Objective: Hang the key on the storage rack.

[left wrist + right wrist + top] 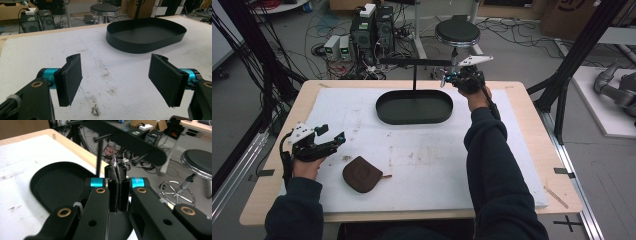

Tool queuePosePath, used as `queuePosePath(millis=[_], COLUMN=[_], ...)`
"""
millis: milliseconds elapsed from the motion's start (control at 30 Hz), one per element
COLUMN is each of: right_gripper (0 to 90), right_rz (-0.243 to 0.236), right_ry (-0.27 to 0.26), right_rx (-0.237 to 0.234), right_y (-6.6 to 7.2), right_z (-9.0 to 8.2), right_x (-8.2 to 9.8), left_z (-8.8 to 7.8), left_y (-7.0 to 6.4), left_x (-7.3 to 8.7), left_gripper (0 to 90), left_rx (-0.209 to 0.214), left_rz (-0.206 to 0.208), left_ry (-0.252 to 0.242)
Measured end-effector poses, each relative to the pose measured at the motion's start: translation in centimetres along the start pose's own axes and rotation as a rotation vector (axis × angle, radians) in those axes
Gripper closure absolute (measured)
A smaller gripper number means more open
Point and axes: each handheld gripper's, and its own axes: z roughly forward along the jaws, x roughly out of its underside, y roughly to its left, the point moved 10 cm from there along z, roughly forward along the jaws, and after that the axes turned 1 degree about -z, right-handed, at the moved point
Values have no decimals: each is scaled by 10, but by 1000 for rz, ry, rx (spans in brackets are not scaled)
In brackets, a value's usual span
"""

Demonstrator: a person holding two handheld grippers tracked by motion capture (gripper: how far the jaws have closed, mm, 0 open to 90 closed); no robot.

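Note:
A black oval tray (412, 108) stands at the back of the white mat, with a thin post (414, 76) and a crossbar (414, 61) rising behind it. My right gripper (451, 76) hovers by the crossbar's right end. Its jaws are shut (117, 168), and a thin silvery thing (114, 161) sticks out at their tips. The crossbar (130, 142) runs just beyond them, above the tray (55, 185). My left gripper (333, 133) rests open at the mat's left side (116, 62), nothing between its pads. A brown pouch (361, 174) lies flat to its right.
The white mat (422, 160) covers most of the wooden table (532, 150). A round stool (457, 31), computer boxes (372, 30) and cables sit on the floor past the far edge. Black frame legs (572, 60) rise at the right.

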Motion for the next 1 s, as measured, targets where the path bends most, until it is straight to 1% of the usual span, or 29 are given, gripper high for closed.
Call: queuePosePath(millis=[33,100,133,200,233,300,367,433,467,500,567,633,667,700,767,800,833,867,900,933,1000], right_gripper=[900,900,900,900,900,900,900,900,900,900,900,900,900,898,889,884,840,769,712,662,573], right_rz=[17,43,43,68,77,82,91,91,85,85,91,88,88,79,73,75,70,54,58,80,93], right_ry=[-19,-15,-15,-13,-24,-24,-36,-42,-49,-49,-50,-55,-55,-51,-44,-31,-9,24,47,48,36], right_rx=[6,12,12,17,17,20,36,40,57,57,83,98,98,121,134,131,132,142,140,124,112], right_y=[-6,-12,-12,-17,-20,-20,-22,-23,-25,-25,-27,-28,-28,-29,-29,-29,-28,-29,-28,-27,-26], right_z=[2,7,7,11,15,16,22,23,26,26,29,32,32,34,36,38,39,40,41,41,38], right_x=[-1,2,2,6,7,7,7,7,7,7,8,8,8,8,9,11,14,19,24,26,26], left_z=[0,0,0,1,1,0,0,0,0,0,0,0,0,1,1,1,1,1,1,1,1], left_y=[0,0,0,0,0,0,1,1,1,1,0,1,1,0,0,0,0,0,0,0,0], left_x=[0,0,0,1,1,1,1,1,1,2,2,2,2,2,2,2,2,2,2,2,3], left_gripper=[268,268,268,268,268,268,268,268,268,268,268,268,268,268,268,268,268,268,268,268,268], left_rx=[0,0,0,0,1,0,-1,0,0,-1,0,-1,-1,0,0,0,1,1,1,2,2], left_rz=[0,0,0,2,1,1,0,0,1,3,2,2,2,1,1,1,1,2,2,1,0], left_ry=[0,2,2,3,4,5,6,6,6,9,9,10,10,9,9,10,9,11,11,9,10])
